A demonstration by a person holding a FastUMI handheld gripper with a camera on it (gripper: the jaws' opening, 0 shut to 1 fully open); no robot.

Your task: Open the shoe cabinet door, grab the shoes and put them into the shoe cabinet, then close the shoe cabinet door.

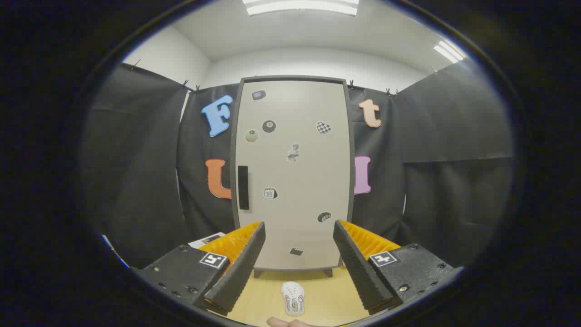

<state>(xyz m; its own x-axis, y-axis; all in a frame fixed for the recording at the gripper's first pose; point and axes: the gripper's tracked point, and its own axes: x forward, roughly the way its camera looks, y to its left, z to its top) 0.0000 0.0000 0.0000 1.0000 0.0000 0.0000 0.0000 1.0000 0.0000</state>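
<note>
A tall pale shoe cabinet stands straight ahead, its door shut and dotted with several stickers. A black vertical handle runs along the door's left edge. On the wooden floor in front of the cabinet lies a white shoe, toe toward the cabinet. My gripper is open, its orange-and-black fingers spread wide with nothing between them. The shoe sits low between the fingers, well short of the cabinet's feet. The gripper is some way back from the door.
Black cloth walls close in the booth on both sides of the cabinet. Part of a person's hand shows just below the shoe. A piece of paper peeks out behind the left finger.
</note>
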